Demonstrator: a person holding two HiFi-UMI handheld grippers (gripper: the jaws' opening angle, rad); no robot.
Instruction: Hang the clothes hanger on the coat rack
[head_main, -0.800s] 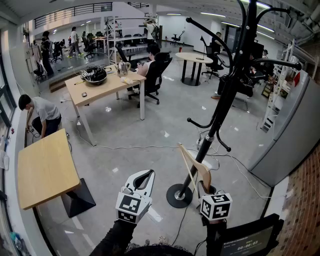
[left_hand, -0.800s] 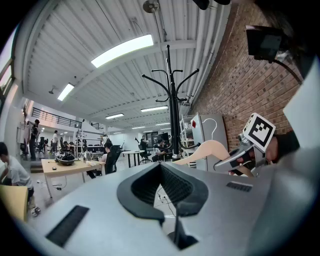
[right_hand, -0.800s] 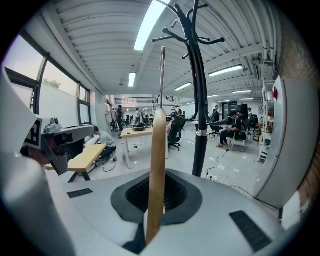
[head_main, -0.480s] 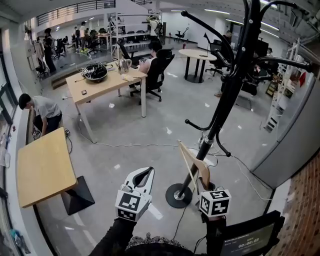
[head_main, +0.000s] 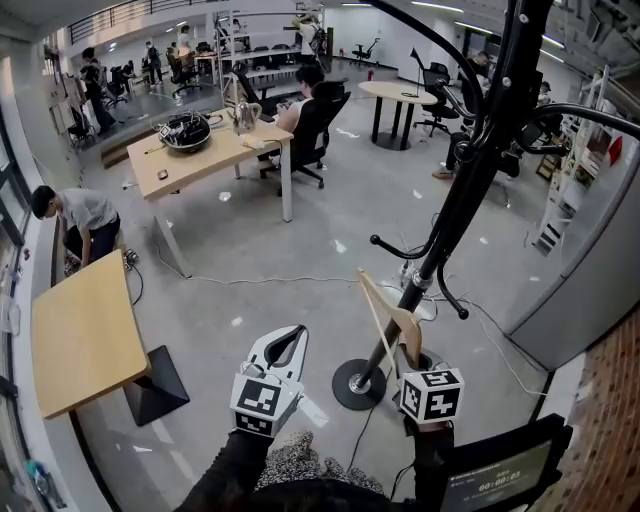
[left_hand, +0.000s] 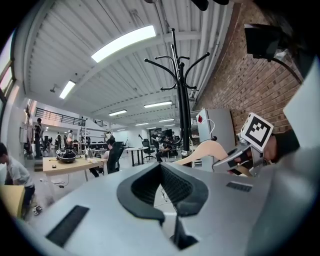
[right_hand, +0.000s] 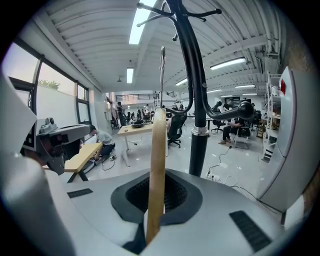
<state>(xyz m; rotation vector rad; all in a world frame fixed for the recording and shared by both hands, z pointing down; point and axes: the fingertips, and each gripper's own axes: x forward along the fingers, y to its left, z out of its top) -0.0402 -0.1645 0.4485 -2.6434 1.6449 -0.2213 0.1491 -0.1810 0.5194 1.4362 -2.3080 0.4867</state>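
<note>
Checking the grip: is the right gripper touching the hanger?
Touching: the right gripper view shows the right gripper clamped on the hanger.

Head view, roughly: the coat rack (head_main: 470, 190) is planted right of centre, with its base (head_main: 358, 385) down at lower middle. The clothes hanger (head_main: 380, 310) is found just left of the pole, low down, its lower end stuck in the right gripper (head_main: 415, 370). The left gripper (head_main: 283, 352) is parked left of the base, apart from it. A table (head_main: 85, 335) is laid along the left edge, with a crouched person (head_main: 75, 215) above it in the frame. A second table (head_main: 205, 160) is seen at upper left of centre, a seated person (head_main: 305, 115) at its right end. A round table (head_main: 400, 95) is tucked further back, top centre. A screen (head_main: 500, 480) is wedged into the bottom right corner.
</note>
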